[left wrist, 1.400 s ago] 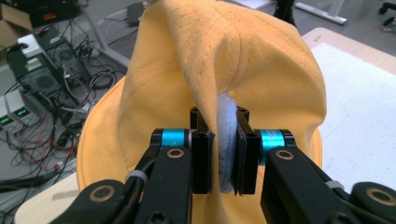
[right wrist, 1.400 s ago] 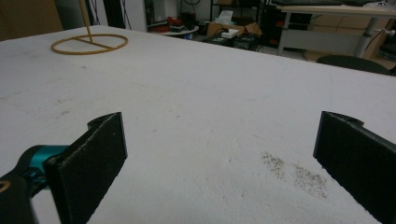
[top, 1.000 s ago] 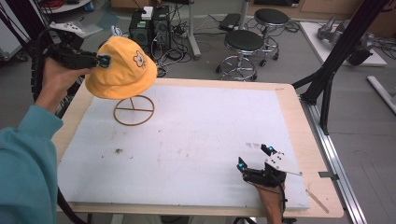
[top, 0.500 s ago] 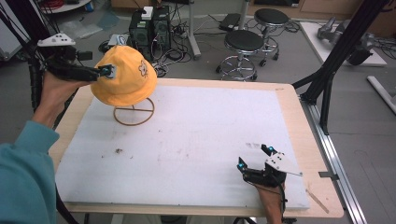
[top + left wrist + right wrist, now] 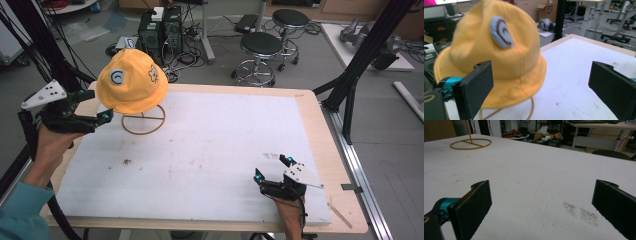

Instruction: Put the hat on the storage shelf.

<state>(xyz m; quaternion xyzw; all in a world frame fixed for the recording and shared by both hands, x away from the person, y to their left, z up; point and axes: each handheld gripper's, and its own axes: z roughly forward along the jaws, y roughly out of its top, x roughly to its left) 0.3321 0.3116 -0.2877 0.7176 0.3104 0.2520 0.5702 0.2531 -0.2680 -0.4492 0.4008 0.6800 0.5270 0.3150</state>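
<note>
A yellow bucket hat (image 5: 131, 87) with a blue swirl patch rests on top of a thin gold wire stand (image 5: 143, 123) at the far left of the white board. My left gripper (image 5: 94, 105) is just left of the hat, level with its brim. Its jaws have just opened and stand wide apart with nothing between them. In the left gripper view the hat (image 5: 496, 57) fills the space beyond the left gripper (image 5: 544, 85), and the stand (image 5: 531, 110) shows under the brim. My right gripper (image 5: 271, 168) rests open near the front right of the board, empty.
The white board (image 5: 225, 130) lies on a wooden table (image 5: 325, 150). Black frame posts (image 5: 357, 75) rise at the table's right and left. Two stools (image 5: 260, 50) and computer towers (image 5: 160, 30) stand on the floor behind. The stand's ring base (image 5: 470, 143) shows far off in the right gripper view.
My left gripper has let go of the hat's brim, opened, and moved down and to the left. The hat now sits on the stand. The right gripper has not moved.
</note>
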